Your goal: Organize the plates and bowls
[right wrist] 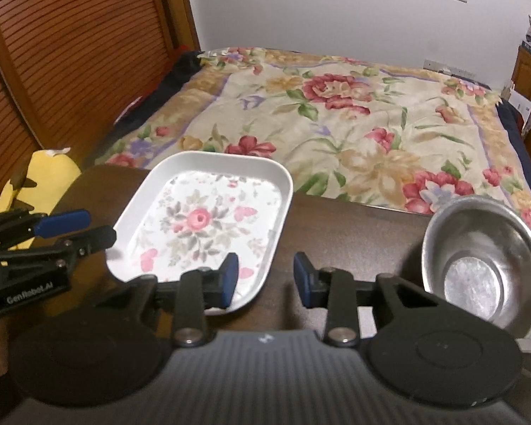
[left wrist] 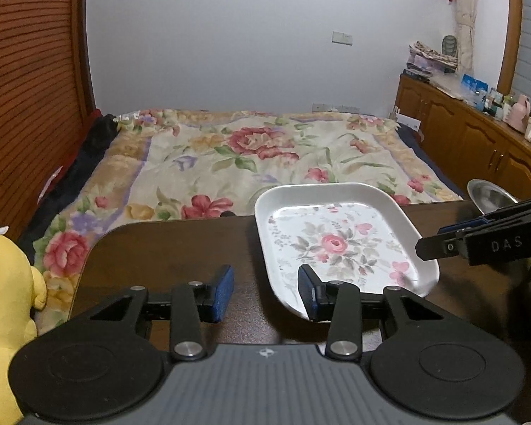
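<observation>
Left wrist view. Left gripper (left wrist: 265, 288): jaws parted to a moderate gap, nothing between the blue pads; the right-hand pad sits over the near left edge of the tray, though contact cannot be judged. Floral tray (left wrist: 340, 244): white, rectangular with rounded corners, rose print on its floor, lying flat on the dark wooden table (left wrist: 173, 248), toward the far edge. Right gripper (left wrist: 478, 244): enters from the right, seen side-on, its tip above the tray's right rim; its gap is not readable here. Metal bowl (left wrist: 488, 194): partly visible behind the right gripper at the table's right end. Yellow plush toy (left wrist: 3, 304): at the left, off the table. Bed with a flowered quilt (left wrist: 251, 152): beyond the table.

Right wrist view. Right gripper (right wrist: 265, 279): jaws moderately apart and empty; the left-hand pad overlaps the tray's near right corner, the other is over bare table. Floral tray (right wrist: 209, 219): left of centre on the table (right wrist: 354, 226). Metal bowl (right wrist: 485, 269): upright, empty, to the right, well apart from the tray. Left gripper (right wrist: 99, 230): reaches in from the left, its tips at the tray's left rim.
</observation>
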A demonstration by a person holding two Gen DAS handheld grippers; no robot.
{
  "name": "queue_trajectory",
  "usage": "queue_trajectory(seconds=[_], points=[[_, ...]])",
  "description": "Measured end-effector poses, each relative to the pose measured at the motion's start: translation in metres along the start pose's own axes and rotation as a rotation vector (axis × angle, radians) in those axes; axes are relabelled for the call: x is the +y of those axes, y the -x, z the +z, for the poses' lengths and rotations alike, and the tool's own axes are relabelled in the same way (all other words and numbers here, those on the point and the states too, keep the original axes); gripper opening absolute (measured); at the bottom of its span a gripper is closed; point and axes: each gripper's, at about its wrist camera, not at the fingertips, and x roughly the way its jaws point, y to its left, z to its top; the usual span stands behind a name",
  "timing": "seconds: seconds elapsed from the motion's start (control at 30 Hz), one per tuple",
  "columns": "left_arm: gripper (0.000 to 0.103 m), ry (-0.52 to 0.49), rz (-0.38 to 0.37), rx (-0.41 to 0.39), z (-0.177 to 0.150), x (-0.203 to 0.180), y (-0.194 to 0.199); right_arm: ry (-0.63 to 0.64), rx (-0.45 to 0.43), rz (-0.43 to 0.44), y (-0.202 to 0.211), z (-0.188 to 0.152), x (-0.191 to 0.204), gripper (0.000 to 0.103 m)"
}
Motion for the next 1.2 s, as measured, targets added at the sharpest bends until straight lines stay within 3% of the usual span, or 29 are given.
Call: queue_trajectory(seconds=[0.47, 0.67, 0.77, 1.2], points=[[0.03, 0.031, -0.027, 0.028, -0.003, 0.006, -0.016, -0.057, 0.055, -0.004, -0.021, 0.007, 0.0, 0.026], [0.017, 0.046, -0.07, 0.058, -0.005, 0.006, -0.02, -0.099, 0.08, 0.046, -0.027, 0.005, -0.003, 0.019], [0.016, 0.038, -0.061, 0.067, -0.004, 0.003, -0.017, -0.111, 0.081, 0.057, -0.027, 0.004, -0.003, 0.013], [0.015, 0.074, -0.099, 0.026, -0.006, -0.001, 0.044, -0.129, 0.047, 0.159, 0.015, -0.016, -0.006, 0.012]])
